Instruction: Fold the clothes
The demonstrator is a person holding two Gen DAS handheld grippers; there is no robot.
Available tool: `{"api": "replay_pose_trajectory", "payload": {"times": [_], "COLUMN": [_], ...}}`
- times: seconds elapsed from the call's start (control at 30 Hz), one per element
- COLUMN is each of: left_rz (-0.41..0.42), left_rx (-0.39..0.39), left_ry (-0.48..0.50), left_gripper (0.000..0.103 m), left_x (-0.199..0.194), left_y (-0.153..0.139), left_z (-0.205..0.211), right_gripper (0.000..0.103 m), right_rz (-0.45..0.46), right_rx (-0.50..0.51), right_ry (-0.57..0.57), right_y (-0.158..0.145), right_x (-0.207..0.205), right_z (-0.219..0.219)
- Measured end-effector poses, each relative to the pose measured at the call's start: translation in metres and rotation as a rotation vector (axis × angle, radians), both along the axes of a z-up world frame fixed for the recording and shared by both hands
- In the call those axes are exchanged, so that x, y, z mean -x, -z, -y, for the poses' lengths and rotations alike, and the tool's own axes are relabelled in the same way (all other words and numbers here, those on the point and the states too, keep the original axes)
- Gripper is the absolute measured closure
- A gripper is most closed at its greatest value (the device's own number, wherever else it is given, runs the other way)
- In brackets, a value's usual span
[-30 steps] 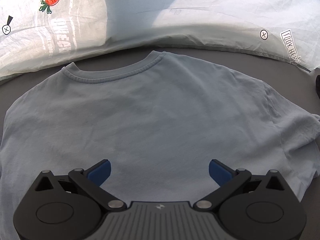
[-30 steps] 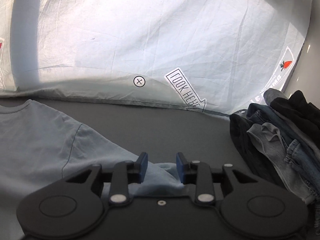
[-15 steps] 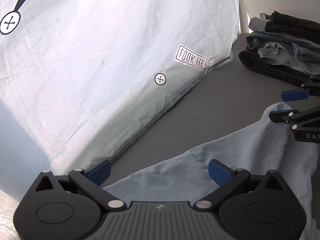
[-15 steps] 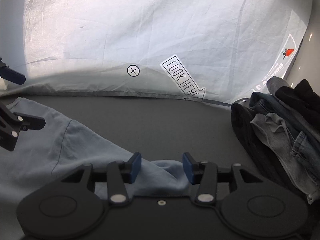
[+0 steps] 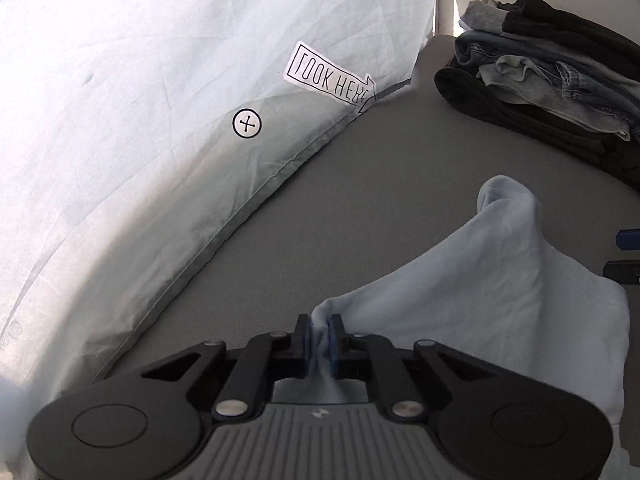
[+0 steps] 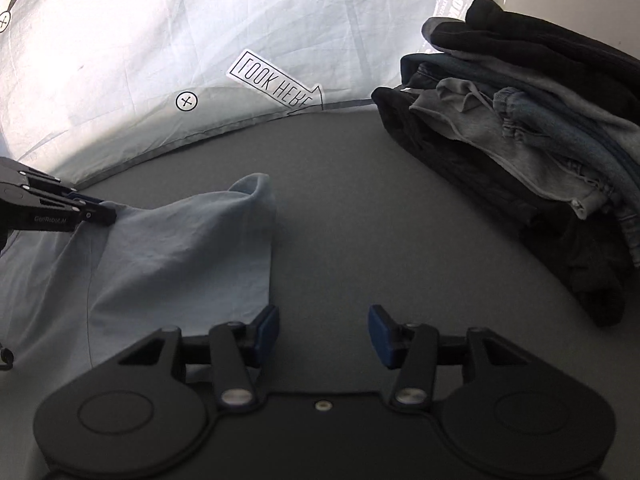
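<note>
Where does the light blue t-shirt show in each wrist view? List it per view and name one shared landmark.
Left wrist: light blue t-shirt at lower right, pinched at the bottom centre.
Right wrist: it lies at left and lower left.
Shared landmark: the LOOK HERE label on the pale sheet.

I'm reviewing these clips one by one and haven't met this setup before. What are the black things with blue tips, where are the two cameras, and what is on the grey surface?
There is no robot. A person holds a two-finger tool in each hand, and a fisheye camera on each looks forward along its fingers. In the left wrist view, the left tool has its blue pads pinched on a fold of a light blue T-shirt, and its jaws are closing. In the right wrist view, the right tool stands open with only bare grey surface between its pads; the shirt edge lies beside its left pad. A stack of folded dark clothes and jeans sits to the right, with a printed pale sheet behind.
</note>
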State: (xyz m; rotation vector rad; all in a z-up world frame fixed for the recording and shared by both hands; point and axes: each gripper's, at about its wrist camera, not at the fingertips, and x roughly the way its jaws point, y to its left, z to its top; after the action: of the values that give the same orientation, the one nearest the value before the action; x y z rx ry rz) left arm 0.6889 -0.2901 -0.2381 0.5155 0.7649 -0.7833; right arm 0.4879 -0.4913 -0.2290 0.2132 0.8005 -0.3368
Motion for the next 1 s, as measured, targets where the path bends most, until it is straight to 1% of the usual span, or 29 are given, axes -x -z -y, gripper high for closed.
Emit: {"api": "replay_pose_trajectory", "payload": {"times": [0.03, 0.1, 0.13, 0.17, 0.23, 0.3, 0.33, 0.37, 0.4, 0.43, 0.47, 0.5, 0.53, 0.57, 0.6, 0.63, 0.67, 0.7, 0.73, 0.77, 0.8, 0.83, 0.87, 0.9, 0.97, 1.0], "left_rz": [0.003, -0.046, -0.065, -0.061, -0.048, -0.015, -0.005, -0.004, -0.005, -0.006, -0.005, 0.000, 0.006, 0.011, 0.017, 0.021, 0.018, 0.014, 0.001, -0.003, 0.004, 0.011, 0.026, 0.041, 0.072, 0.083], "left_rx": [-0.004, 0.036, 0.052, 0.047, 0.036, 0.010, 0.002, 0.001, 0.002, 0.003, 0.003, 0.001, -0.002, -0.005, -0.011, -0.019, -0.037, -0.052, -0.051, -0.031, 0.000, 0.029, 0.055, 0.083, 0.148, 0.181], "left_ry": [-0.040, -0.113, -0.144, -0.150, -0.159, -0.146, -0.144, -0.146, -0.150, -0.158, -0.164, -0.167, -0.169, -0.174, -0.188, -0.204, -0.231, -0.260, -0.290, -0.302, -0.305, -0.310, -0.319, -0.331, -0.380, -0.425], "left_gripper": [0.093, 0.092, 0.092, 0.092, 0.092, 0.091, 0.091, 0.091, 0.091, 0.090, 0.089, 0.088, 0.087, 0.082, 0.079, 0.069, 0.055, 0.048, 0.042, 0.037, 0.035, 0.028, 0.021, 0.019, 0.017, 0.015], "left_x": [-0.002, -0.011, -0.015, -0.015, -0.015, -0.011, -0.010, -0.010, -0.010, -0.011, -0.012, -0.012, -0.012, -0.013, -0.014, -0.016, -0.020, -0.025, -0.031, -0.032, -0.031, -0.030, -0.026, -0.021, -0.002, 0.014], "left_y": [0.001, -0.001, -0.001, -0.001, -0.002, -0.002, -0.001, -0.002, -0.002, -0.002, -0.002, -0.002, -0.002, -0.002, -0.003, -0.003, -0.005, -0.008, -0.016, -0.025, -0.037, -0.048, -0.061, -0.074, -0.102, -0.116], "left_z": [-0.005, -0.014, -0.018, -0.016, -0.012, -0.008, -0.007, -0.007, -0.007, -0.007, -0.007, -0.006, -0.006, -0.006, -0.005, -0.004, -0.002, -0.001, -0.001, -0.003, -0.007, -0.011, -0.016, -0.023, -0.048, -0.068], "right_gripper": [0.053, 0.052, 0.052, 0.052, 0.052, 0.052, 0.052, 0.053, 0.060, 0.075, 0.083, 0.095, 0.096, 0.097, 0.100, 0.099, 0.099, 0.098, 0.094, 0.091, 0.081, 0.068, 0.060, 0.050, 0.045, 0.036], "right_rz": [0.008, 0.030, 0.036, 0.039, 0.046, 0.064, 0.069, 0.077, 0.081, 0.079, 0.060, 0.023, -0.003, -0.026, -0.019, -0.017, -0.030, -0.038, -0.046, -0.051, -0.041, -0.023, -0.005, 0.017, 0.049, 0.053], "right_rx": [-0.027, -0.068, -0.073, -0.069, -0.044, -0.005, 0.023, 0.077, 0.115, 0.149, 0.157, 0.162, 0.183, 0.214, 0.233, 0.246, 0.230, 0.208, 0.216, 0.224, 0.230, 0.226, 0.220, 0.211, 0.189, 0.180], "right_ry": [0.013, 0.022, 0.018, 0.011, -0.008, -0.047, -0.073, -0.124, -0.173, -0.247, -0.303, -0.347, -0.357, -0.349, -0.329, -0.306, -0.277, -0.258, -0.234, -0.213, -0.204, -0.194, -0.183, -0.171, -0.154, -0.153], "right_y": [0.000, -0.001, -0.002, -0.003, -0.006, -0.012, -0.013, -0.015, -0.014, -0.014, -0.011, -0.005, 0.001, 0.008, 0.011, 0.013, 0.011, 0.007, 0.003, -0.002, -0.008, -0.014, -0.021, -0.028, -0.043, -0.048], "right_x": [-0.002, -0.007, -0.009, -0.013, -0.018, -0.018, -0.016, -0.012, -0.008, -0.004, -0.002, 0.000, 0.001, 0.003, 0.007, 0.011, 0.010, 0.008, 0.008, 0.008, 0.011, 0.015, 0.019, 0.024, 0.037, 0.043], "right_z": [0.002, 0.004, 0.004, 0.001, -0.006, -0.018, -0.025, -0.036, -0.045, -0.058, -0.067, -0.077, -0.082, -0.085, -0.084, -0.081, -0.077, -0.073, -0.069, -0.066, -0.064, -0.061, -0.058, -0.056, -0.055, -0.056]}}
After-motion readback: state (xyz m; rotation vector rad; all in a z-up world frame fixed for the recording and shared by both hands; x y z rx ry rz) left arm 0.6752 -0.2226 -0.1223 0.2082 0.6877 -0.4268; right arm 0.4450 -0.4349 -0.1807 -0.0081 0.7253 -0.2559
